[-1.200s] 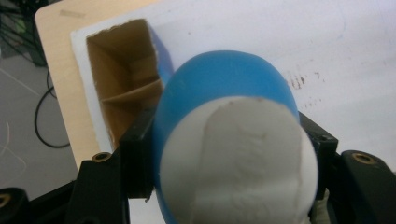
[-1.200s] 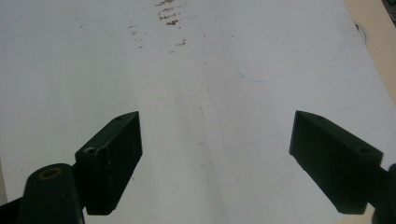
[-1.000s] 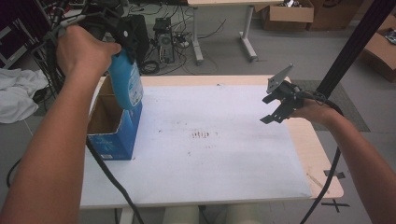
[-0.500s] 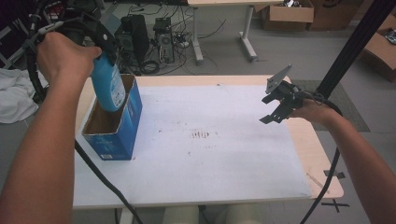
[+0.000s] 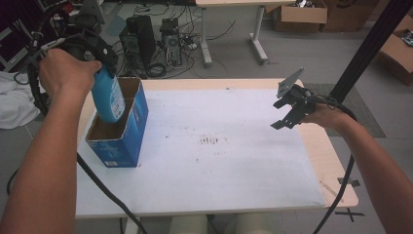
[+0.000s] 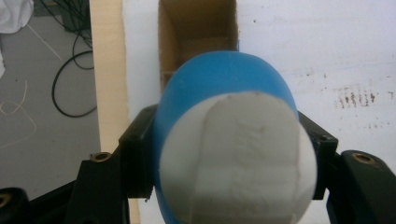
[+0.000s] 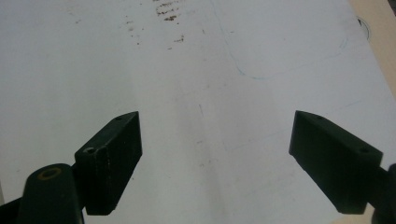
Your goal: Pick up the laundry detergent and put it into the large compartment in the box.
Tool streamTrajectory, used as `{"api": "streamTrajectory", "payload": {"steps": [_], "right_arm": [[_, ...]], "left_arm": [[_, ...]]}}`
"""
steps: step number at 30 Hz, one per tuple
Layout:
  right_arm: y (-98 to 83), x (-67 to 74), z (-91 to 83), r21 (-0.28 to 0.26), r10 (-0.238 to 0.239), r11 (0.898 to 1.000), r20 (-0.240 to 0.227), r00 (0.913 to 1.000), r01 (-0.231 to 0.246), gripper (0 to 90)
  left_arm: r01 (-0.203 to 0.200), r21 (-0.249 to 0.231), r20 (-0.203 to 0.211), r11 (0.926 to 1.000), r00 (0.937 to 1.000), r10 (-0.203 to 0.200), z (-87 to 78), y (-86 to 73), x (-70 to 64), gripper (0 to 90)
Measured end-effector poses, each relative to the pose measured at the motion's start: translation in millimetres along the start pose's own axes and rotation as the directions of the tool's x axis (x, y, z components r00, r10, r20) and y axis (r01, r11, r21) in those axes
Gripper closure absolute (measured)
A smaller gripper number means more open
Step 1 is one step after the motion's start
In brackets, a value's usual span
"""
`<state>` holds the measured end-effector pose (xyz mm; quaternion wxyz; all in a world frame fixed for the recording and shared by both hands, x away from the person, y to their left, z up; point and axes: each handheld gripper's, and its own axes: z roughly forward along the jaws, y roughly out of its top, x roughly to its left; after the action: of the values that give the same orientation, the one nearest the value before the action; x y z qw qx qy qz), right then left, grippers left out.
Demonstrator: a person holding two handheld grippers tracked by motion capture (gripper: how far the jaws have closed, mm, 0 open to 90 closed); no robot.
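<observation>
looking down from the high view, the left gripper squeezes a blue bottle whose bottom dips into the open blue box; the right gripper hangs over the table. left gripper view: jaws pinch the bottle above the box. right gripper view: jaws wide apart, holding nothing.

Left hand-held gripper raised over the bench's far-left corner, forearm stretched forward, jaws clamped. Right hand-held gripper held above the bench's right edge, angled down-left, jaws wide apart, nothing between them.
</observation>
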<state>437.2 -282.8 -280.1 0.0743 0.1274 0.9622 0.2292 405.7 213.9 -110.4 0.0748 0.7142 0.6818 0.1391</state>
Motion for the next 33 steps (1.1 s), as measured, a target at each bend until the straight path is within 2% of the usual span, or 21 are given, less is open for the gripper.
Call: {"api": "streamTrajectory", "payload": {"steps": [13, 19, 23, 29, 33], "right_arm": [[-0.2, -1.2, 2.1, 0.011, 0.006, 1.000, -0.002, 1.0000, -0.006, 17.1], [-0.1, -1.4, 2.6, 0.015, 0.010, 1.000, 0.001, 0.9999, -0.010, 17.1], [-0.1, -1.3, 3.1, 0.017, 0.010, 1.000, 0.000, 0.9999, -0.010, 17.1], [-0.9, -2.0, 2.6, 0.018, 0.016, 1.000, 0.001, 0.9999, -0.016, 17.1], [-1.0, -2.2, 3.1, 0.021, 0.016, 1.000, 0.000, 0.9999, -0.016, 17.1]], "left_arm": [[0.016, 0.039, 0.006, 0.9991, 0.9998, -0.016, 38.4, -6.2, 11.6, 38.1], [0.013, 0.049, 0.013, 0.9987, 0.9998, -0.014, 55.1, -9.2, 12.8, 38.0], [0.000, 0.064, 0.019, 0.9980, 0.9998, -0.001, 70.2, -12.7, 13.5, 38.1], [0.000, 0.086, 0.025, 0.9963, 0.9997, -0.003, 96.4, -19.4, 15.1, 38.1], [-0.001, 0.086, 0.025, 0.9963, 0.9997, -0.001, 109.3, -22.8, 15.2, 38.1]]}}
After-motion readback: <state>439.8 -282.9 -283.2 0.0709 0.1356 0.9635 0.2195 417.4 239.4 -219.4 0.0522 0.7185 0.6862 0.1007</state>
